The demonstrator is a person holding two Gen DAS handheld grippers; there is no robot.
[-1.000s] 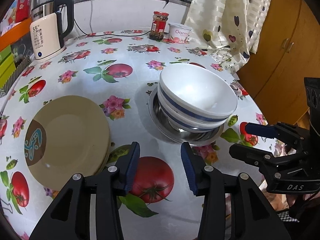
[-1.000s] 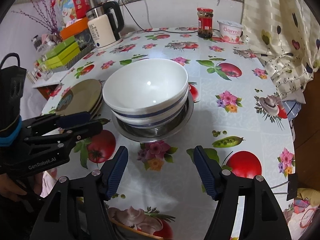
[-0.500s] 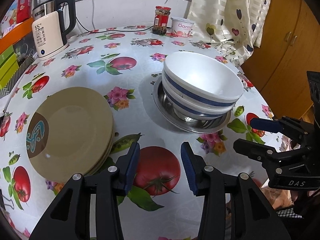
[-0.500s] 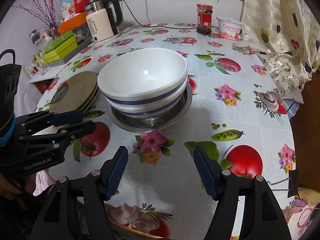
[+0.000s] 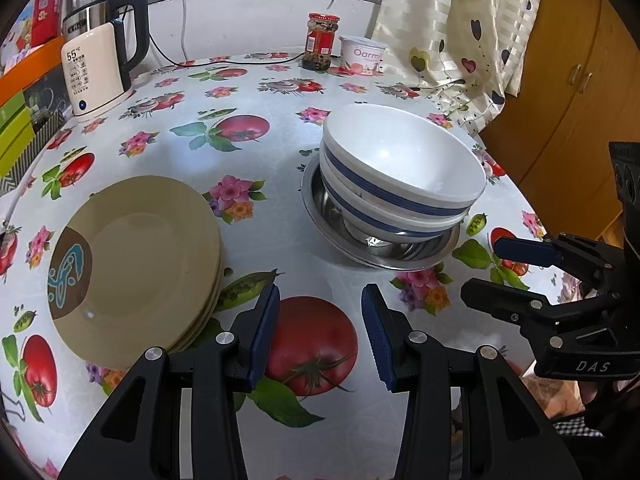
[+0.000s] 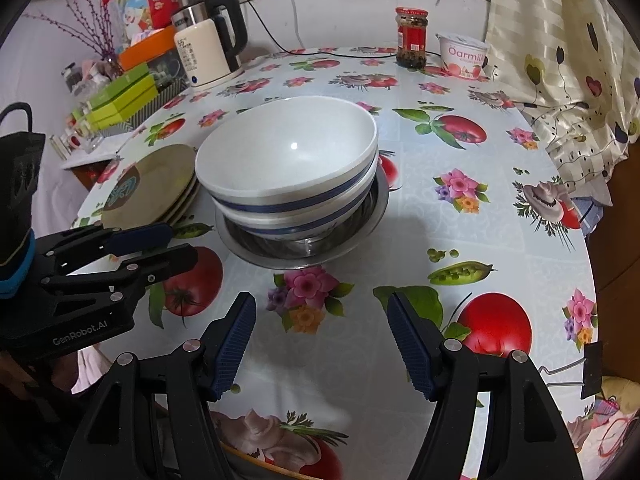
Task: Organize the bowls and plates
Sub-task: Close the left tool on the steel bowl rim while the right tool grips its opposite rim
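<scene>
Two white bowls with blue bands sit nested in a steel bowl at mid table; they also show in the right wrist view. A stack of tan plates lies to their left, also seen in the right wrist view. My left gripper is open and empty, above the tablecloth in front of the plates and bowls. My right gripper is open and empty, in front of the bowls. Each gripper shows in the other's view.
A kettle, a jar and a yoghurt tub stand at the table's far side. Boxes lie at the left. A curtain and wooden cabinet are at the right. The table edge is near me.
Both grippers have drawn back toward me and risen a little. The bowls and plates have not moved.
</scene>
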